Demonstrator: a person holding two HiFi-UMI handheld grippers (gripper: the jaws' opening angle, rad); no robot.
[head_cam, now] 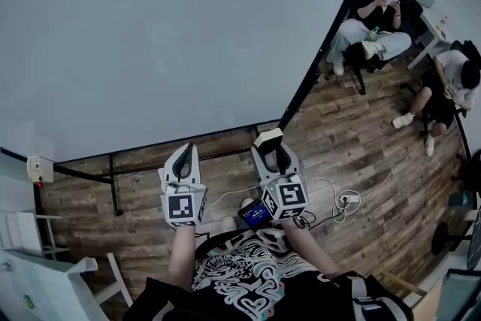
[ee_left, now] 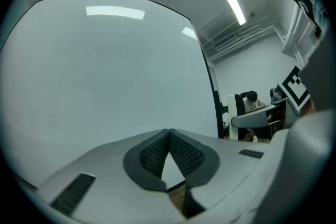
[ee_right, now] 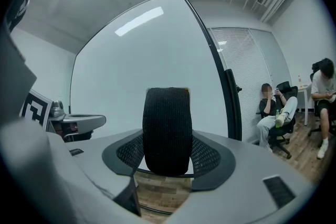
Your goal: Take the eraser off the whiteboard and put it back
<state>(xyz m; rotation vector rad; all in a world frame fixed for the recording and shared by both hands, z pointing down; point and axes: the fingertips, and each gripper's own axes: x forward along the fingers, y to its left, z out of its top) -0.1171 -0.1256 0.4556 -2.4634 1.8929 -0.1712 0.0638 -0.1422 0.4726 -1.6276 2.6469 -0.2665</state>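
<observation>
Eraser [ee_right: 167,128]: one, in right tongs [head_cam: 273,155]; whiteboard [head_cam: 150,34]: one.

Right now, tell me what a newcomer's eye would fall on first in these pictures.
The big blank whiteboard fills most of the head view, upper left. In front of it, the right gripper is clamped on a black felt eraser that stands upright between its jaws, while the left gripper beside it is closed and empty. At the far right, two seated people sit on the wood floor.
</observation>
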